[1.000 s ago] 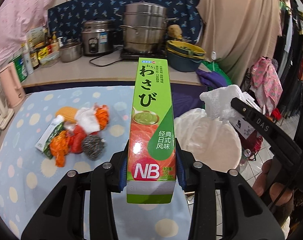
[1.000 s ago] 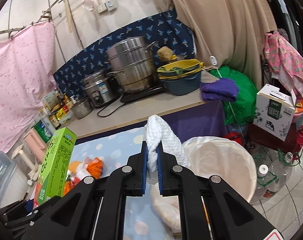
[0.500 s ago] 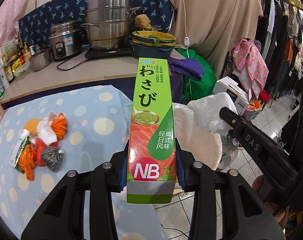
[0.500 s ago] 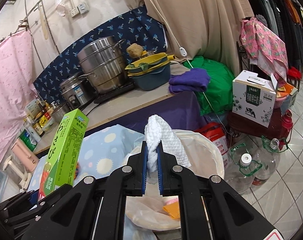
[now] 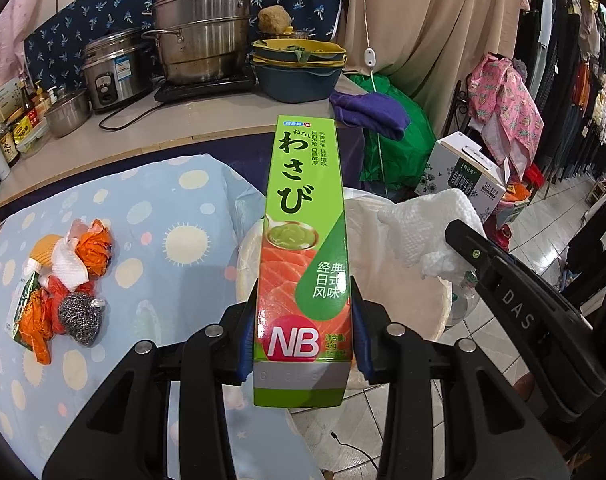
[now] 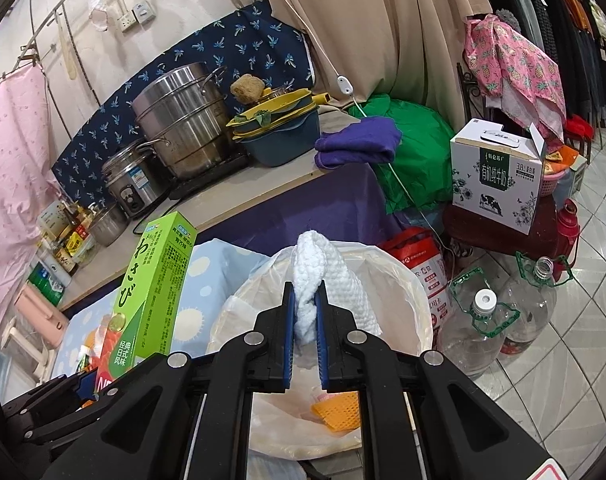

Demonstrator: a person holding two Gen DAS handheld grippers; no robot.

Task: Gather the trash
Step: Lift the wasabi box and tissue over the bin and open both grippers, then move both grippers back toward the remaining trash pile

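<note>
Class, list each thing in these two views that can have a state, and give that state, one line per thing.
Left hand-held gripper: shut on the wasabi box.
Wasabi box: held upright, clear of the table.
Right hand-held gripper: shut on the paper towel.
Paper towel: crumpled, held over the bin.
Lined bin: open, some trash inside.
Plastic bottle: capped.
Milk carton box: top flap open.

Wasabi box (image 5: 303,240): glossy printed cardboard. Paper towel (image 6: 323,280): white, quilted, matt; bin liner (image 6: 383,320): thin translucent plastic. Steamer pot (image 5: 201,20): brushed metal; scouring pad (image 5: 79,314): coiled steel wire.
</note>
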